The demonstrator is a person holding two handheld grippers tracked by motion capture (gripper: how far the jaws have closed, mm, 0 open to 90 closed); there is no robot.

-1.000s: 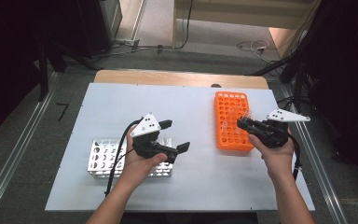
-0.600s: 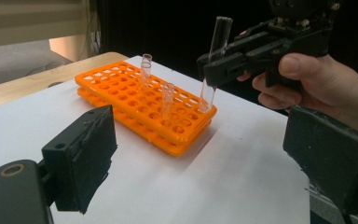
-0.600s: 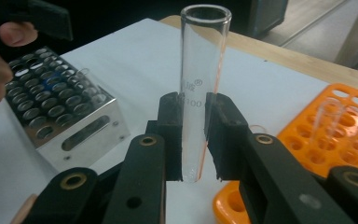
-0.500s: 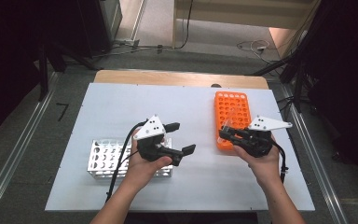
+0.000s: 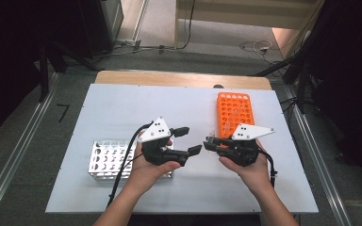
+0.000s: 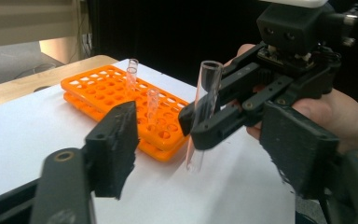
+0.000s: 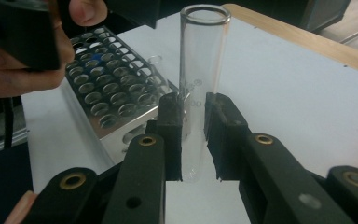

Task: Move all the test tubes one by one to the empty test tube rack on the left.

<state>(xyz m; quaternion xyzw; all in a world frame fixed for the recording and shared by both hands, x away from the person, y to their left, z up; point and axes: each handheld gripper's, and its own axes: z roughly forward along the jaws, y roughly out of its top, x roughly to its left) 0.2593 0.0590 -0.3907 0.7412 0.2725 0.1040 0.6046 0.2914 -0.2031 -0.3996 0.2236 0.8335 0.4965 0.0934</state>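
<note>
Right gripper (image 7: 193, 140) clamps glass tube (image 7: 200, 70); left gripper (image 5: 188, 141) closing, empty.

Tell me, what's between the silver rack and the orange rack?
In the high view, both tools: the left tool, open, and the right tool, shut on a clear tube. Silver rack, orange rack.
</note>
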